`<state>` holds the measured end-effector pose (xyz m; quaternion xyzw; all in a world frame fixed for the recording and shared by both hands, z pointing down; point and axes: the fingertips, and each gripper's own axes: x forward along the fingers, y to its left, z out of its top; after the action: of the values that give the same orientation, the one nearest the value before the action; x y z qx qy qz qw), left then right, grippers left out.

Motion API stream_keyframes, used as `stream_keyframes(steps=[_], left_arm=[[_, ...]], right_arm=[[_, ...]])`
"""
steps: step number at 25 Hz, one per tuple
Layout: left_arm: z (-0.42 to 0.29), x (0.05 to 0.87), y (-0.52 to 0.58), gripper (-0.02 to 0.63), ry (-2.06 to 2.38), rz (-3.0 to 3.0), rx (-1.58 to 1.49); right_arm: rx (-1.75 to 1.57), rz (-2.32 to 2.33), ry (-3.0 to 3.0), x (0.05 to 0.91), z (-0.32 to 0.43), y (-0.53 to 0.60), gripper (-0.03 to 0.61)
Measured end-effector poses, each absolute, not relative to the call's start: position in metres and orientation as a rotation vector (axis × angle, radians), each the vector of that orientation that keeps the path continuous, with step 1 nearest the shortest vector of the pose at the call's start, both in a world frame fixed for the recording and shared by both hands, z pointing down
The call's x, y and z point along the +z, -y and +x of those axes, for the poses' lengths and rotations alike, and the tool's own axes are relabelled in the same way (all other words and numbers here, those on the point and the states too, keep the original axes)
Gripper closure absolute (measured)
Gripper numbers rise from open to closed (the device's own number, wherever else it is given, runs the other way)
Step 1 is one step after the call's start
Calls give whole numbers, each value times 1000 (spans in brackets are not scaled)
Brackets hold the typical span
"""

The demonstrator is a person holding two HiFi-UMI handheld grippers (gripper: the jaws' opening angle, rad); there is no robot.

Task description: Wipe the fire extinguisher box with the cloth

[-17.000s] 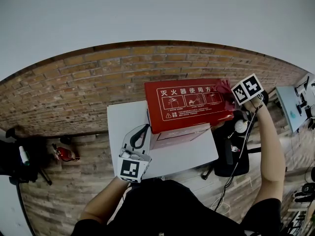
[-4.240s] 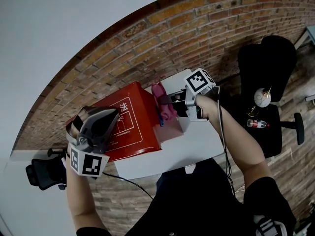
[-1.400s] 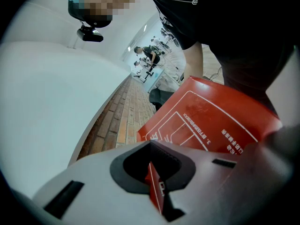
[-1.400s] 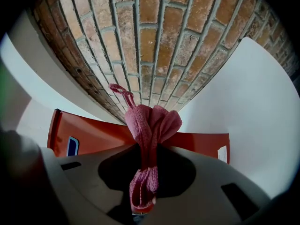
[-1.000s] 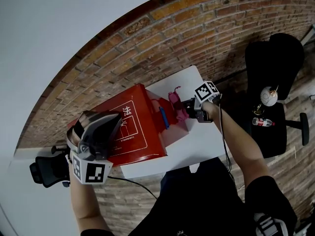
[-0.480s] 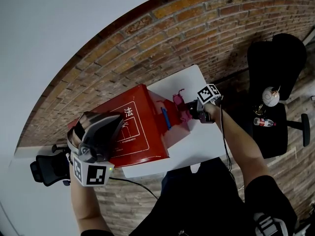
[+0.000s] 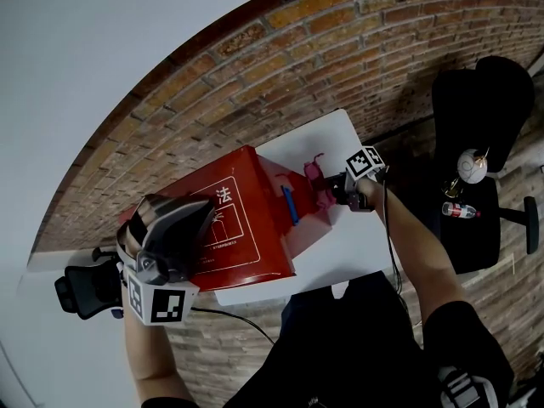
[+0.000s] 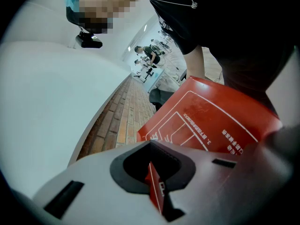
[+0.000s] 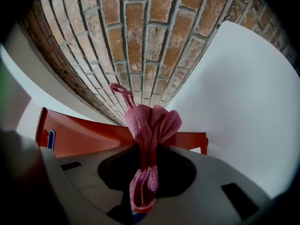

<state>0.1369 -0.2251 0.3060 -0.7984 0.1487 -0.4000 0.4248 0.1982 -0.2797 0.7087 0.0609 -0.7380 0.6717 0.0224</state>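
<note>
Two grippers show in the head view: the left gripper clamps the left end of the red fire extinguisher box, which stands on a white table. The right gripper holds a pink cloth at its right end.

Left gripper view: jaws closed on the box's thin edge.

Right gripper view: jaws pinch the bunched cloth, with the box just behind.

Cannot see the left end of the fire extinguisher box under the left gripper in the head view, nor the patch of its end wall behind the cloth. Cannot read the small print on its lid there. Cannot see most of the box behind the right gripper body in the right gripper view. Cannot identify the small items on the black chair
</note>
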Motion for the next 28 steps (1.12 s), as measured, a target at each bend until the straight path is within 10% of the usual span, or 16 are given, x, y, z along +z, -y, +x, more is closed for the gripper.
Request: stream_keyframes(steps=[28], left_arm=[[141, 306, 225, 583, -361, -2001, -996]], right_arm=[[2048, 280, 2231, 779, 199, 276, 479]])
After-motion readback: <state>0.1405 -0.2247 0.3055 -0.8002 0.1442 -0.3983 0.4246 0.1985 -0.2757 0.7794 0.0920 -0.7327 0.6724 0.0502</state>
